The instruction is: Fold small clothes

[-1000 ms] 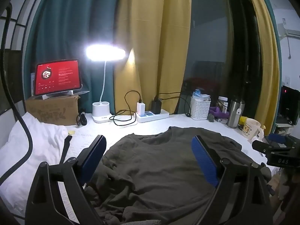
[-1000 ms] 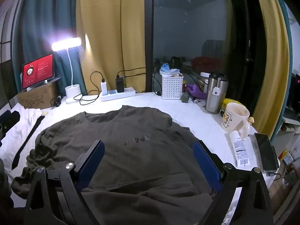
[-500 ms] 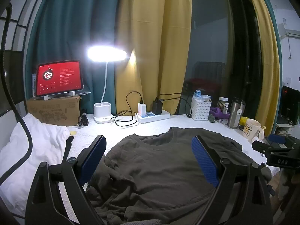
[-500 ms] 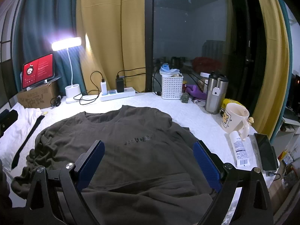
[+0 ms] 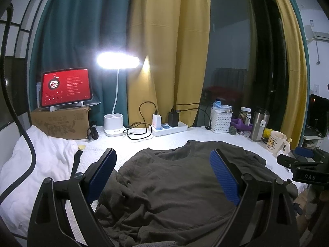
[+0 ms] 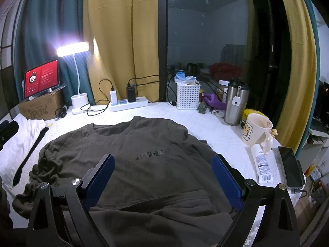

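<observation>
A dark olive T-shirt (image 5: pixel 170 185) lies spread on the white table, collar toward the far side, with its left sleeve bunched; it also shows in the right wrist view (image 6: pixel 144 164), with a small dark print on the chest and the hem folded up. My left gripper (image 5: pixel 162 177) is open and empty above the shirt's left part. My right gripper (image 6: pixel 162 179) is open and empty above the shirt's lower middle. The right gripper's tip (image 5: pixel 300 164) shows at the right edge of the left wrist view.
A white cloth (image 5: pixel 37 164) with a black strap lies left. At the back stand a tablet on a cardboard box (image 5: pixel 61 121), a lit desk lamp (image 5: pixel 117 61), a power strip (image 5: pixel 169 127), a white basket (image 6: pixel 188 96). A steel tumbler (image 6: pixel 235 103), mug (image 6: pixel 257 131), tube and phone (image 6: pixel 290 166) stand right.
The left wrist view has risen and tilted up slightly, so the lamp and table objects sit a little lower in it. The right gripper and the shirt have barely moved.
</observation>
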The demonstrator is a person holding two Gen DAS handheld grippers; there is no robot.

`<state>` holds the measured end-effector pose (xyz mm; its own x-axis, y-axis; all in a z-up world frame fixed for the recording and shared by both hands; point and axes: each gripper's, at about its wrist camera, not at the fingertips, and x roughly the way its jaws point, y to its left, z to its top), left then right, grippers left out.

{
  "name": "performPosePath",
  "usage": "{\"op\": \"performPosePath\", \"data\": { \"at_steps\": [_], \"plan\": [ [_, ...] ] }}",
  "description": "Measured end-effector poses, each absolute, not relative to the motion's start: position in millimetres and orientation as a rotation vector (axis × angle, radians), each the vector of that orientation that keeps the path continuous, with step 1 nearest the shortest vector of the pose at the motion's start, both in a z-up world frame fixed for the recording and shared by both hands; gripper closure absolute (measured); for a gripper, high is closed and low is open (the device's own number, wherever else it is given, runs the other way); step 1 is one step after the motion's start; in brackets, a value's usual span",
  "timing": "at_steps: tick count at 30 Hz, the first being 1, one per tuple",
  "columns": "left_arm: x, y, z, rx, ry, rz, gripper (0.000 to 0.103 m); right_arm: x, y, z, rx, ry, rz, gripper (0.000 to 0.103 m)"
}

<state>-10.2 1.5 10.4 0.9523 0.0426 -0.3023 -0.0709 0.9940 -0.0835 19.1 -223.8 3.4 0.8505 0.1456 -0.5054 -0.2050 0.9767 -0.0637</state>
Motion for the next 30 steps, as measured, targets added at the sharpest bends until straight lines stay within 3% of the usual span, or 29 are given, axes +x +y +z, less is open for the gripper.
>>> {"op": "performPosePath", "data": {
  "at_steps": [30],
  "plan": [
    [-12.3,5.0,11.3,-0.103,0.316,0.081,0.011,15.9,-218.3,10.3,-0.129,0.513,0.195,0.007]
  ]
}}
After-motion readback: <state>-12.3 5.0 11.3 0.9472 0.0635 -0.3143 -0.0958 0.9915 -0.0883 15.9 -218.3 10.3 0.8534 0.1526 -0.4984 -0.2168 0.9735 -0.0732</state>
